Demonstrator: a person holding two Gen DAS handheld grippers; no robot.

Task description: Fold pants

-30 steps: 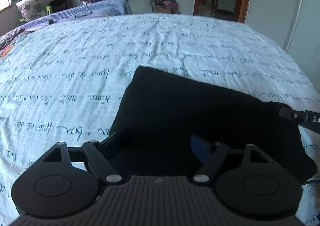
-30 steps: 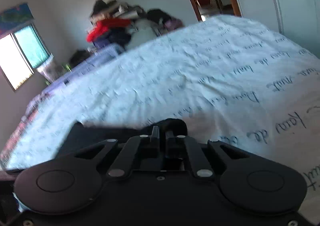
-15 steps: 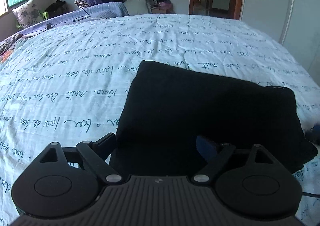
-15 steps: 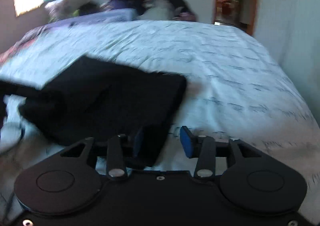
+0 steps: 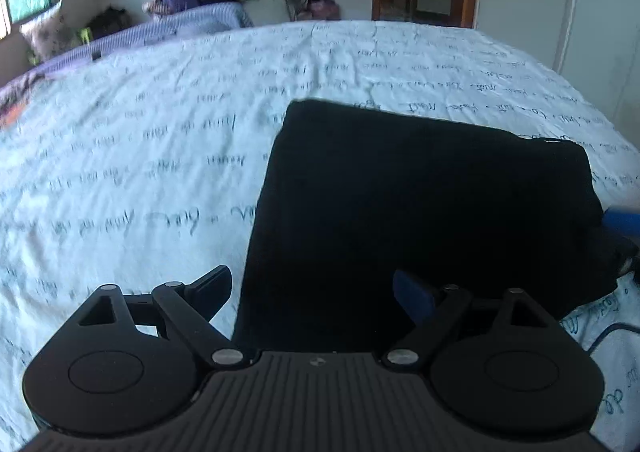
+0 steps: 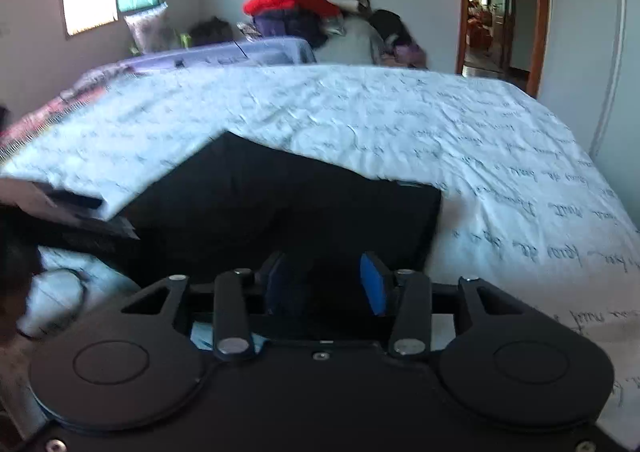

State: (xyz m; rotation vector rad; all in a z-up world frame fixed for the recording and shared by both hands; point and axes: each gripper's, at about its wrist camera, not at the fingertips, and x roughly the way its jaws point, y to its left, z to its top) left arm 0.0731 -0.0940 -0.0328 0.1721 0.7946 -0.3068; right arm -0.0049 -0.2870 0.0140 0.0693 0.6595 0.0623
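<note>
Black pants (image 5: 424, 204) lie folded flat on the bed (image 5: 160, 140). My left gripper (image 5: 312, 288) and right gripper (image 6: 326, 284) hover spread, empty, probably done releasing.

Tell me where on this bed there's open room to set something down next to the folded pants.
Bare patches of the pale blue script-printed bedspread lie left of the folded black pants, beyond them toward the purple striped blanket, and to their right. The near edge is crowded: the open left gripper and right gripper hover over the pants.
</note>
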